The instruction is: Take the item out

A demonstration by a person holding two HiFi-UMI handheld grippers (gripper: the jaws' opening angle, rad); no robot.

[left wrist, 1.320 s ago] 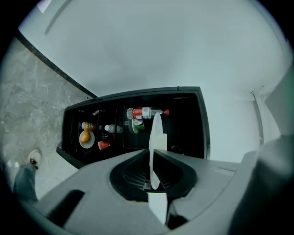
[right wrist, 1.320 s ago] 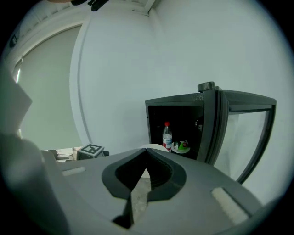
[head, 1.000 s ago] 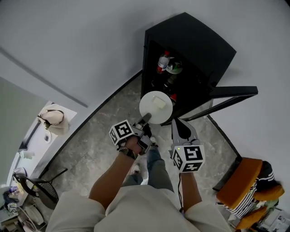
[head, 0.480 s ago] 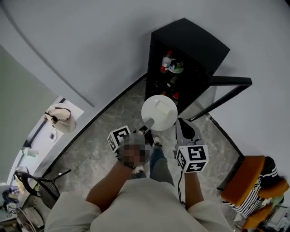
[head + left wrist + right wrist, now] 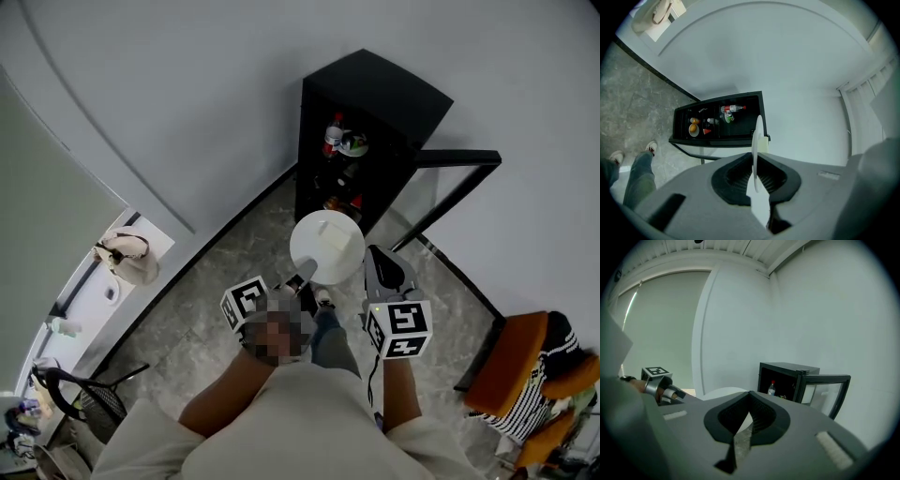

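Note:
A round white plate with a pale block on it is held level in front of the black mini fridge. My left gripper is shut on the plate's near rim. In the left gripper view the plate stands edge-on between the pads, with the block to one side. To the right of the plate, my right gripper is shut and holds nothing. The right gripper view shows the plate's pale rim past the closed jaws.
The fridge's glass door hangs open to the right. Bottles and a bowl stand on its shelves. A bag lies on a ledge at left. An orange chair with striped cloth stands at right. The person's legs and shoes are below the plate.
The plate has drawn back from the fridge opening, still in the left gripper's grip. The right gripper stays beside it.

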